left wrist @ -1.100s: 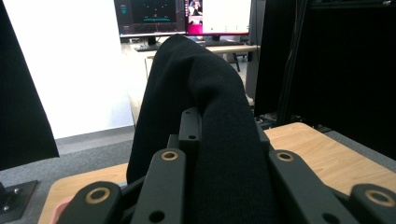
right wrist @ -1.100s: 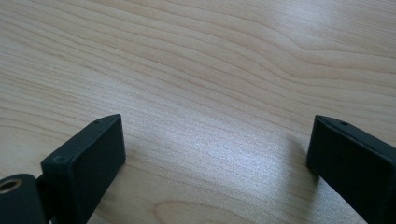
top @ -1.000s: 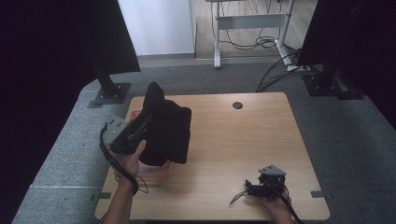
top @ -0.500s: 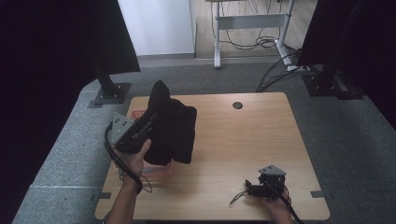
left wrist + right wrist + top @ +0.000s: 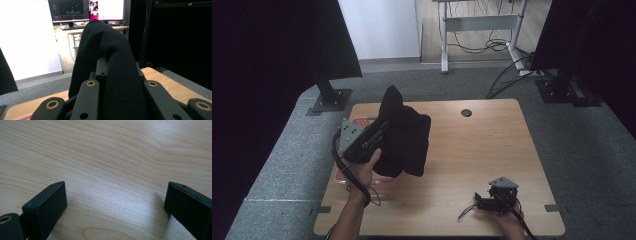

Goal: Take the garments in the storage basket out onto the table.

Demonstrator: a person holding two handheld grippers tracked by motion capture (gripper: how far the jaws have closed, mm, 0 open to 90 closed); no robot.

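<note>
The left gripper [image 5: 379,131] has its jaws clamped on a black knitted cloth [image 5: 404,135], holding it lifted above the left half of the desk [image 5: 482,150]; the cloth hangs in loose folds over a pink tray [image 5: 343,178] at the desk's left edge. In the left gripper view the cloth [image 5: 117,65] bulges thick between the jaws. The right gripper [image 5: 484,202] rests near the desk's front right corner, jaws spread wide with nothing between them. Judged from this: the bite looks bunched and one-sided, so the hanging weight could drag the fabric free, or the trailing hem could snag the tray and pull it along
</note>
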